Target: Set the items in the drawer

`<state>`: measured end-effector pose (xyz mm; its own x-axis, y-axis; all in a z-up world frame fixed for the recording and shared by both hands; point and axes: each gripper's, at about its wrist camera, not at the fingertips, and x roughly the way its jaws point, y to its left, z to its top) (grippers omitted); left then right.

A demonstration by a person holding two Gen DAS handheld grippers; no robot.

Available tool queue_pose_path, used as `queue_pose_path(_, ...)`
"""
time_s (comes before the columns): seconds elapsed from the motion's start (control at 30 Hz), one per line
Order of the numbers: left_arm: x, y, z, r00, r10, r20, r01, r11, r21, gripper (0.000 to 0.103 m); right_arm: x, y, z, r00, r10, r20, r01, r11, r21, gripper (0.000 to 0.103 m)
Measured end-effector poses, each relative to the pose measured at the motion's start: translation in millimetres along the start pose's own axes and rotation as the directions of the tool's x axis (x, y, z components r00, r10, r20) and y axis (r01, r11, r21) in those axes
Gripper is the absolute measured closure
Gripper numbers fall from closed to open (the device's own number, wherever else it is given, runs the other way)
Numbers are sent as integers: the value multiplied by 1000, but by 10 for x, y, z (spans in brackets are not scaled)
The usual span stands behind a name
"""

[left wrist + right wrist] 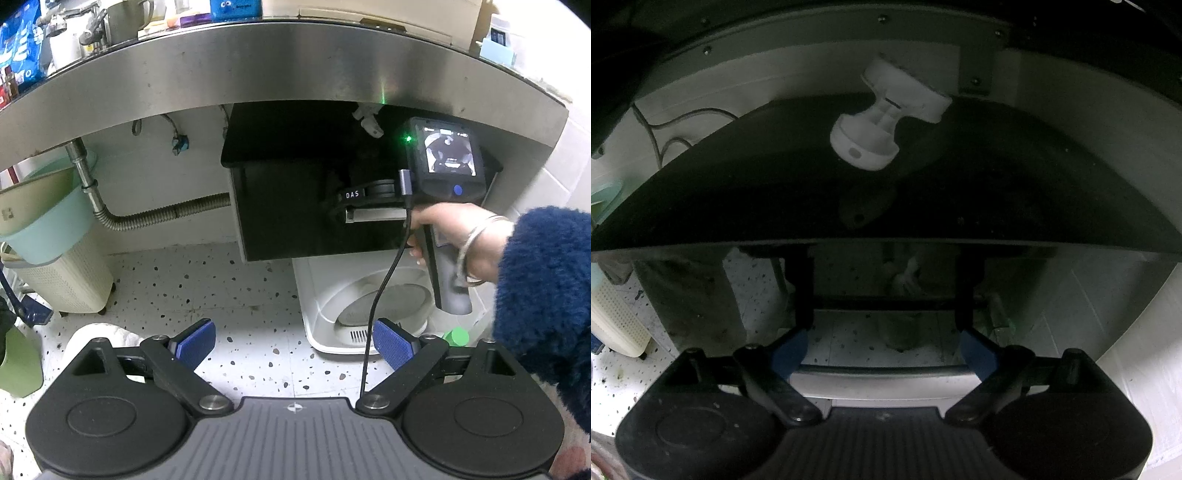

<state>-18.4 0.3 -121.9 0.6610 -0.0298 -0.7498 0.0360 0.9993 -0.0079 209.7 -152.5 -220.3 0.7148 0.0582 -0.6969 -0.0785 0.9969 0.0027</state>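
Both grippers gape before drawer (pixel 295 206).

The left gripper (pixel 293 345) is black with blue ribbed pads (pixel 393 345), silver pivot screws and a grey ribbed base. At right of frame, a fuzzy navy sleeve (pixel 546 295), silver bangles (pixel 471 247) and a black cable (pixel 376 310).
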Motion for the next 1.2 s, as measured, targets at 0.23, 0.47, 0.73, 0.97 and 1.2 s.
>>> queue_pose_path(0.23, 6, 8, 12, 1000, -8, 1, 8, 1000, 4, 10, 34, -25, 61, 1000, -1, -25, 1, 1000, 1, 10)
queue_pose_path(0.47, 35, 13, 15, 1000, 1, -3, -1, 1000, 11, 10, 32, -76, 35, 1000, 26, -14, -26, 1000, 5, 9)
queue_pose_path(0.73, 59, 42, 50, 1000, 5, 2, -5, 1000, 8, 10, -36, -88, -29, 999, 36, 25, -36, 999, -3, 10)
queue_pose_path(0.97, 90, 85, 105, 1000, -3, 15, 3, 1000, 10, 10, -565, -108, -64, 994, 68, 83, -65, 997, -44, 11)
queue_pose_path(1.2, 51, 98, 147, 999, 21, 45, -21, 1000, 4, 10, -1162, -176, -50, 990, 129, 61, -124, 989, -78, 11)
